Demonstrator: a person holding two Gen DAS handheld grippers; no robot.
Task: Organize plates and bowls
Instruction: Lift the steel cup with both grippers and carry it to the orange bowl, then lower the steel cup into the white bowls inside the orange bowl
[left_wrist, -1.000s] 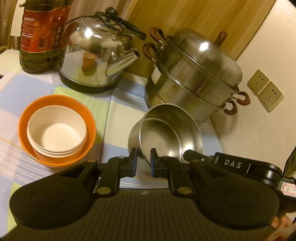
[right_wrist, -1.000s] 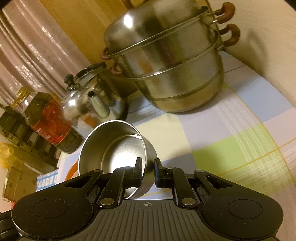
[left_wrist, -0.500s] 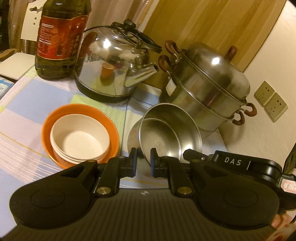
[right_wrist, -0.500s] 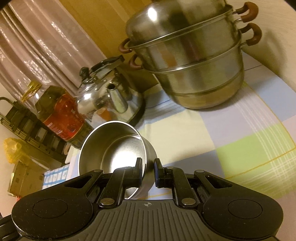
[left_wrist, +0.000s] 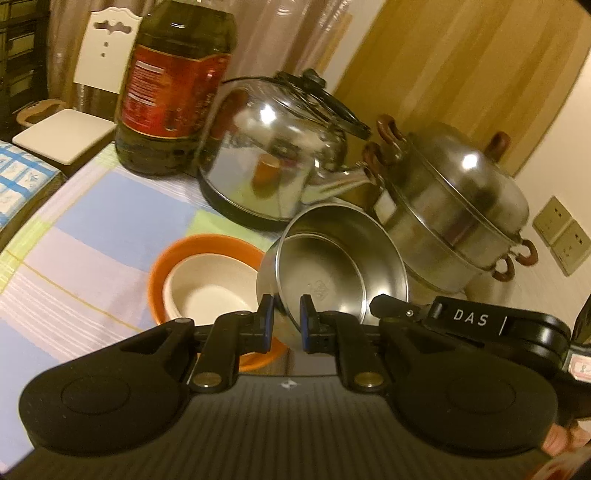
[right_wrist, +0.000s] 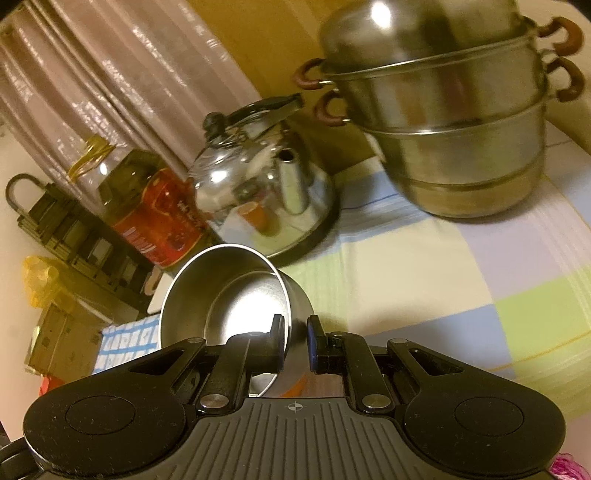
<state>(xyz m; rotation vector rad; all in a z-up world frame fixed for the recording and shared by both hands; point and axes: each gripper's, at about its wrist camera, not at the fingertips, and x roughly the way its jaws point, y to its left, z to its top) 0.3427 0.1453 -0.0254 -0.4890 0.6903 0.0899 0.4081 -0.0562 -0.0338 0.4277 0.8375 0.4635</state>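
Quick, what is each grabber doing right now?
Left gripper: closed on the rim of the steel bowl.
Right gripper: closed on the same steel bowl's rim.

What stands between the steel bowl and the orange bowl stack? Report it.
Nothing visible. The steel bowl, gripped at its rim by left gripper and right gripper, hangs right beside the white bowl nested in the orange bowl; the kettle stands behind them.
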